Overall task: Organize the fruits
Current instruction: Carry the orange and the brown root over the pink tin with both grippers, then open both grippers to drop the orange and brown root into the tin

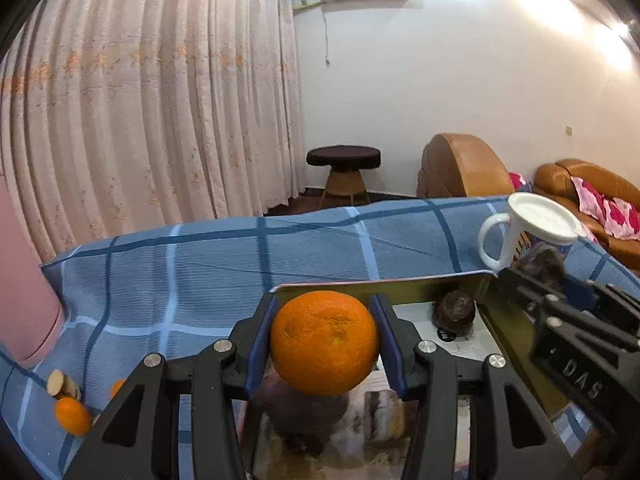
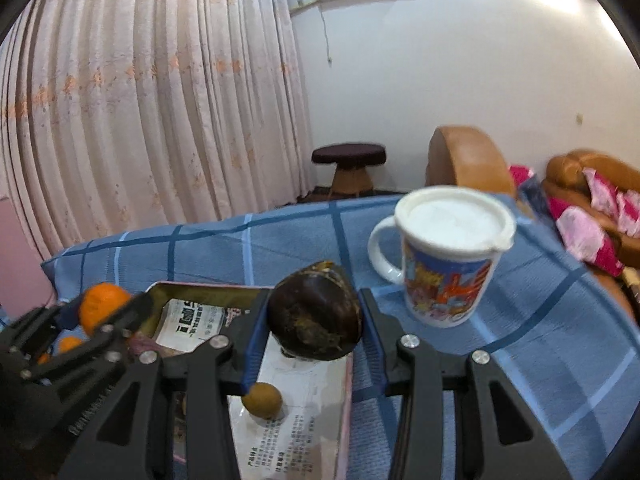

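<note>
My left gripper (image 1: 325,340) is shut on an orange (image 1: 324,342) and holds it above the near part of a metal tray (image 1: 384,285). A dark brown fruit (image 1: 454,311) lies in the tray's far right corner. My right gripper (image 2: 314,312) is shut on a dark brown fruit (image 2: 315,312), above the tray (image 2: 208,288). A small tan round fruit (image 2: 262,400) lies on the printed paper in the tray. The left gripper with its orange (image 2: 102,306) shows at the left in the right wrist view.
A lidded white mug (image 2: 448,260) with a colourful print stands on the blue checked cloth (image 1: 200,280) right of the tray. Small oranges (image 1: 72,416) and cut pieces (image 1: 62,385) lie on the cloth at the left. A pink object (image 1: 24,300) stands at the far left.
</note>
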Demonstrator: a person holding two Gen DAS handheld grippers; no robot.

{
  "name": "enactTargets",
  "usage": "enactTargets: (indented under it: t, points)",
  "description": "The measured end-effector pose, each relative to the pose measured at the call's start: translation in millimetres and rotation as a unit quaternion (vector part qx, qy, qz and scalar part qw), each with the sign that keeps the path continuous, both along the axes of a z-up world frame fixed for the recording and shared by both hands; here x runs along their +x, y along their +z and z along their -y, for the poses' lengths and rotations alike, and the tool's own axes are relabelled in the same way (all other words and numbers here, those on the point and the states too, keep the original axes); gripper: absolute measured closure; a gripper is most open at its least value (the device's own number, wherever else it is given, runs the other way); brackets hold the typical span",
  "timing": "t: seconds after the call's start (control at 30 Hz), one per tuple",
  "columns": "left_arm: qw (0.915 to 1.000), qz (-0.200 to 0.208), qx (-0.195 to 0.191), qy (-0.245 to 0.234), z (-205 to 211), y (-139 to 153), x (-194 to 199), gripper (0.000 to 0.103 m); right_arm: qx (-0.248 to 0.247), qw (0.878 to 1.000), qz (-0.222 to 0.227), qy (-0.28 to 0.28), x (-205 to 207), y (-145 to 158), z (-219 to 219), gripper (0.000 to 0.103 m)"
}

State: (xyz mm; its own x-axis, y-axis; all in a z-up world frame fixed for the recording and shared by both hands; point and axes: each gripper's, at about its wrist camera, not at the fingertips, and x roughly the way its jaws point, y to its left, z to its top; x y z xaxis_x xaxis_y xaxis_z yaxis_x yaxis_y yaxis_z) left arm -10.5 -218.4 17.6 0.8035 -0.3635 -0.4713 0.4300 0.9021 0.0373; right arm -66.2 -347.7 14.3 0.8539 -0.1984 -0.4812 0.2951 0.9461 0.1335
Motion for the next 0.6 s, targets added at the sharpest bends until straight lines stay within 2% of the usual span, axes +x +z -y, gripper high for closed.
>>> enactTargets:
  t: [0.23, 0.43, 0.6]
  points:
    - [0.9995, -0.018, 0.026, 0.006, 17.0, -7.0, 10.9, 0.053, 0.024, 0.999, -0.031, 0.014, 14.7, -10.9, 2.5, 0.058]
    - [0.9990, -0.037, 0.025, 0.010, 16.6, -10.8, 19.8, 0.053, 0.034, 0.998, -0.040, 0.026, 20.4, -13.1, 2.8, 0.058]
    - [0.9990, -0.036, 0.023, 0.013, 15.9, -10.8, 20.5, 0.053, 0.048, 0.997, -0.042, 0.040, 20.9, -15.3, 4.1, 0.056]
